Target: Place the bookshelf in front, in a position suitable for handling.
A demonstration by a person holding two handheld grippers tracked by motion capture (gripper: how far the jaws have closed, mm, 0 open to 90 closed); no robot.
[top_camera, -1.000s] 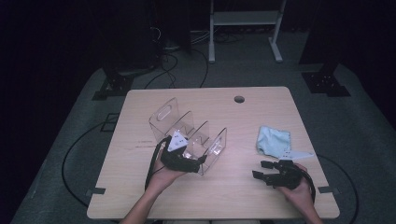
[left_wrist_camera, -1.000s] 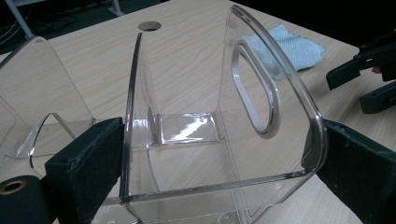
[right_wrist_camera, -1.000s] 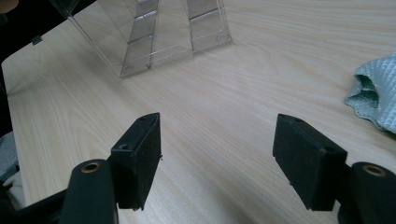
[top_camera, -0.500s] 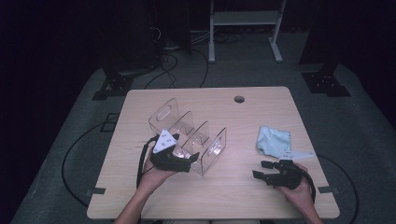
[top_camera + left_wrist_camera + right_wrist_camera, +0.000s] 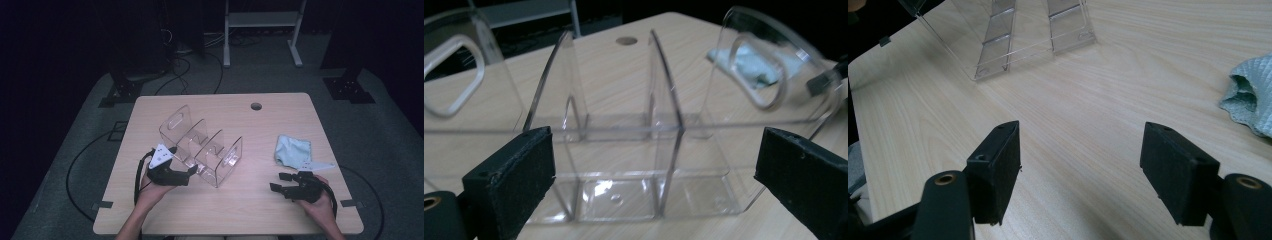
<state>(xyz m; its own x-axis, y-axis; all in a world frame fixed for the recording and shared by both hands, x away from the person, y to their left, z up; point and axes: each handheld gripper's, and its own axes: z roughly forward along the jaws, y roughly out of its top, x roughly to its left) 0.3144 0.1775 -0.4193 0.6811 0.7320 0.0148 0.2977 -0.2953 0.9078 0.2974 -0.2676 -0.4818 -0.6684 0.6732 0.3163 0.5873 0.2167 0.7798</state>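
Left gripper (image 5: 192,171) beside clear organizer (image 5: 202,145) — cloth (image 5: 292,151) apart.

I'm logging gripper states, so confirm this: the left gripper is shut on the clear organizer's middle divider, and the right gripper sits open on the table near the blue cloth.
One detail is wrong. The left gripper is not shut on the organizer: the left gripper view shows its jaws wide apart in front of it, clamping nothing. The rest holds: the right gripper is open near the cloth.

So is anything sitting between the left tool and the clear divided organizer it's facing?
Nothing visible. The left tool is open at the near side of the clear organizer, with only bare table at its front. The blue cloth lies off to the right, by the right tool.
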